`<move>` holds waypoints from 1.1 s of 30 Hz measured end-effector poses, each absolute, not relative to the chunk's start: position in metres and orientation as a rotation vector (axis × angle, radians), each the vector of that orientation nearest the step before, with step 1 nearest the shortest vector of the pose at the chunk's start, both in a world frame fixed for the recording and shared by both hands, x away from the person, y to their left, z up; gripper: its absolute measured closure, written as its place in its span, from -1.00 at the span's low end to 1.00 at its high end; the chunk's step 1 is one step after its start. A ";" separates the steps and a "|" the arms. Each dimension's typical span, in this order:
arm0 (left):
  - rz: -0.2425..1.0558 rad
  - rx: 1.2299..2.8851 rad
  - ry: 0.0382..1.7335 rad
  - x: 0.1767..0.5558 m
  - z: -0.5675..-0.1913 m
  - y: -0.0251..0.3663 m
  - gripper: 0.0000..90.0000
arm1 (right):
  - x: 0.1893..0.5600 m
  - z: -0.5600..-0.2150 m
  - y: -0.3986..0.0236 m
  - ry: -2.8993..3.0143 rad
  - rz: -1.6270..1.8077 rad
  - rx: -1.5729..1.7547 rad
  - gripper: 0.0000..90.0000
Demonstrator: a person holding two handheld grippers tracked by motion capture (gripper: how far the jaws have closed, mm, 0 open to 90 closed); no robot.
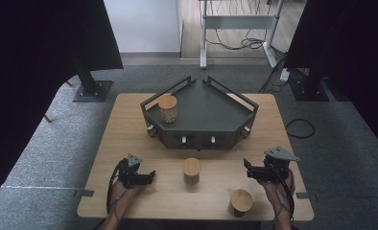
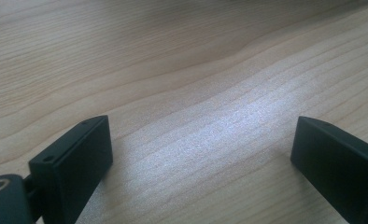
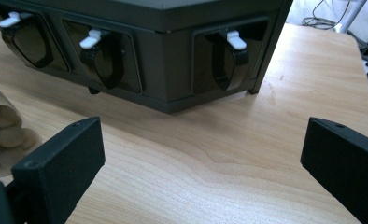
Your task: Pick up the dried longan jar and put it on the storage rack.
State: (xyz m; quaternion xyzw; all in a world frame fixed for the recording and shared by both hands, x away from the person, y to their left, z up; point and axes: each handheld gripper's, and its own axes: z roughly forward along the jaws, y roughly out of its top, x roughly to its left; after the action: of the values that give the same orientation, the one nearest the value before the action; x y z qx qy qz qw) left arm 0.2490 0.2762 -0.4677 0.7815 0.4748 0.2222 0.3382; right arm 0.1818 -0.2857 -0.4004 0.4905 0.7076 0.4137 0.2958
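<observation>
Presently, three wood-lidded jars: one on the dark tray point(image 1: 225, 103) at its back-left corner point(image 1: 168, 108), one on the desk point(image 1: 124, 139) just in front of the tray point(image 1: 192, 171), one further forward and right point(image 1: 241, 201). Likely rigid, fragile, smooth-walled, moderately weighted by their contents; best gripped around the body below the lid. Left gripper point(image 1: 151, 175) and right gripper point(image 1: 247, 169): fingers spread wide, holding nothing, flanking the middle jar.

Matt pale wood table point(image 1: 129, 143); tray point(image 1: 206, 108) perhaps metal.
</observation>
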 end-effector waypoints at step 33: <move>0.576 2.040 1.236 0.249 -0.467 0.277 -0.93 | 0.154 -0.398 -0.248 1.845 1.196 1.272 -0.99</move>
State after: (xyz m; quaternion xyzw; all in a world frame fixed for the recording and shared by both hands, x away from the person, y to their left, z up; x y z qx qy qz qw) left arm 0.2488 0.2771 -0.4675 0.7826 0.4742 0.2209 0.3374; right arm 0.1537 -0.2478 -0.3980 0.4782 0.6937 0.4498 0.2963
